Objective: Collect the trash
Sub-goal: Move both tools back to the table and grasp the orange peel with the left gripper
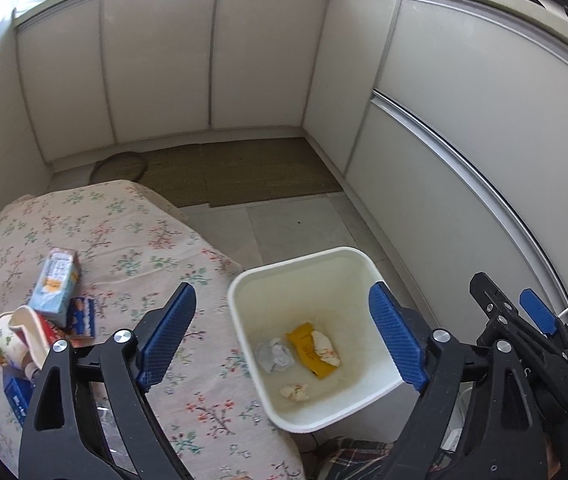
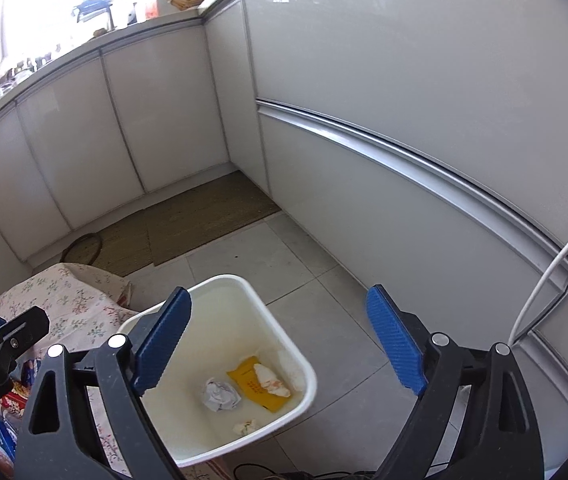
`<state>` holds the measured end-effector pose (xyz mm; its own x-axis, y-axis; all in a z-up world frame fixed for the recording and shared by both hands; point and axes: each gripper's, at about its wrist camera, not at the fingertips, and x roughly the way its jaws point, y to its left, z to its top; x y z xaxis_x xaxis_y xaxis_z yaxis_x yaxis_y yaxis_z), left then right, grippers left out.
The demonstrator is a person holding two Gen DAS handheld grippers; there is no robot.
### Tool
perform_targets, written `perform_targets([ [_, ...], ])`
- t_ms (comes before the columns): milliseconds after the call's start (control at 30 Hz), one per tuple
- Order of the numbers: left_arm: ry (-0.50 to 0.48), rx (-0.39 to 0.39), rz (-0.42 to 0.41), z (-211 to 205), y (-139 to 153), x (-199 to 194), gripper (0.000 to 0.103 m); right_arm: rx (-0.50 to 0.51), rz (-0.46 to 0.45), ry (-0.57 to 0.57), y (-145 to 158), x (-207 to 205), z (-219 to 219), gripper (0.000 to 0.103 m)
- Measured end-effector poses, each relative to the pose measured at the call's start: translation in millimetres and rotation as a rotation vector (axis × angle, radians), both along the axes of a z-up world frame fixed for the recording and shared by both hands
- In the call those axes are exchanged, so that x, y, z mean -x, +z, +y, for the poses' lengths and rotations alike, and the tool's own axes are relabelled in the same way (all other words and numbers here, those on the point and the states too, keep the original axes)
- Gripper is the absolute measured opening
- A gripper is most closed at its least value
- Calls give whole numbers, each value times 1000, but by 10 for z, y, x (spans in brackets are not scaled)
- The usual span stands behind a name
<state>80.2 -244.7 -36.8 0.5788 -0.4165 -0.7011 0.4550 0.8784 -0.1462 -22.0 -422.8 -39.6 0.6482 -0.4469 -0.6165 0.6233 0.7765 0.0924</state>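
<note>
Where bin (image 1: 357, 258) rim meets table (image 1: 204, 256)

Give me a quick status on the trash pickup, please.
Left hand-held gripper and right hand-held gripper open, empty, above the bin. Wrappers in the bin; carton and cup on the table. Nothing blocking.

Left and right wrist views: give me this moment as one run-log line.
left gripper: open, empty | right gripper: open, empty | white bin: four scraps inside | milk carton: on table, uncollected
</note>
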Motion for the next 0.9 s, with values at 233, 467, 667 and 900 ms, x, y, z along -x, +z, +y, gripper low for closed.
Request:
perform_targets([
  [233,107,5,-13,515,70,-28,88,47,-14,65,73,-146,491,91],
  [467,199,5,0,1057,54,-66,89,92,-17,140,126,-255,1026,92],
  [667,281,18,23,1537,27,-106,89,119,-5,215,150,-418,1428,93],
  [900,378,38,55,2117,-43,-170,89,139,13,314,155,-638,1944,93],
])
